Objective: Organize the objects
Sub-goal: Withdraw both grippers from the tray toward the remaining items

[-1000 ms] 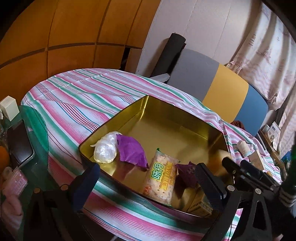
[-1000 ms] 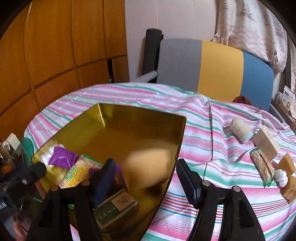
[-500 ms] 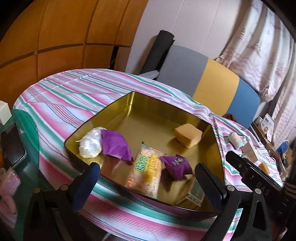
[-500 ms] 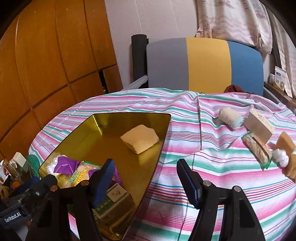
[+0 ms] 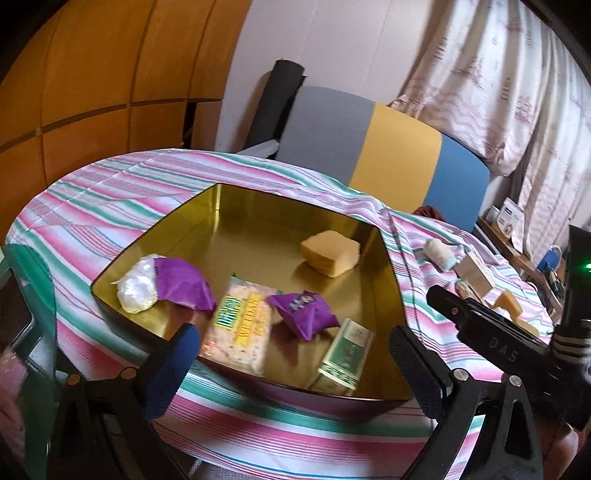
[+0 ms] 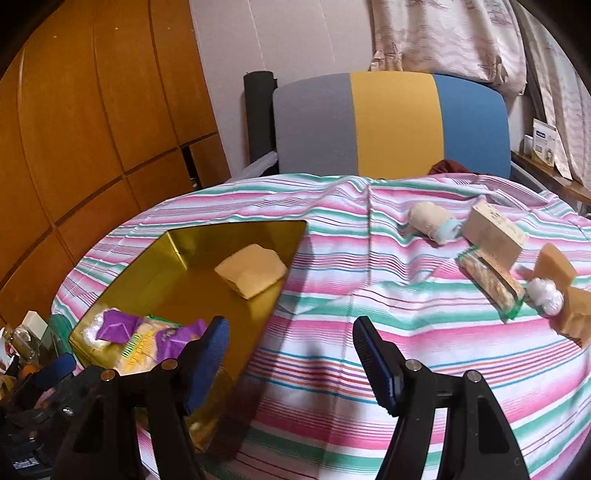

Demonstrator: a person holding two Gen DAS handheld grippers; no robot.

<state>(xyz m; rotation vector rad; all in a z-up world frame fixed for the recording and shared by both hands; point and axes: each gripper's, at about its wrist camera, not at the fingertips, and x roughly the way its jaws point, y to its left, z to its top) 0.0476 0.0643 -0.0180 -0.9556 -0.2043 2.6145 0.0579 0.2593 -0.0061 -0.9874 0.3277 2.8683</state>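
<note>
gold tin (image 5: 258, 206) open on a striped cloth (image 5: 110, 192) over a round table; inside it, from the left: a white bundle (image 5: 135, 291) touching a purple pouch (image 5: 183, 282); a cracker pack (image 5: 240, 328) lying flat in the middle; a second purple pouch (image 5: 304, 308) just beside it; a green box (image 5: 345, 356) leaning on the near wall; a yellow sponge (image 5: 330, 253) alone toward the far right corner, apart from the rest; left gripper (image 5: 291, 365) over the tin's near edge, jaws apart, nothing between the pads; right gripper (image 6: 290, 360) over bare cloth just right of the tin, jaws likewise apart and empty, tilted down toward the cloth; to the right on the cloth, outside the tin: a cloth roll (image 6: 434, 221) with a pale blue end; a tan box (image 6: 493, 234) beside it; a long snack pack (image 6: 491, 282) touching the tan box's near side; a small white wad (image 6: 545, 295) against a brown block (image 6: 556, 266); a second brown block at the far right edge, partly cut off; behind the table a chair back (image 6: 391, 123) in grey, yellow and blue; wood panels (image 6: 92, 129) at left, curtain (image 6: 443, 33) at upper right.
</note>
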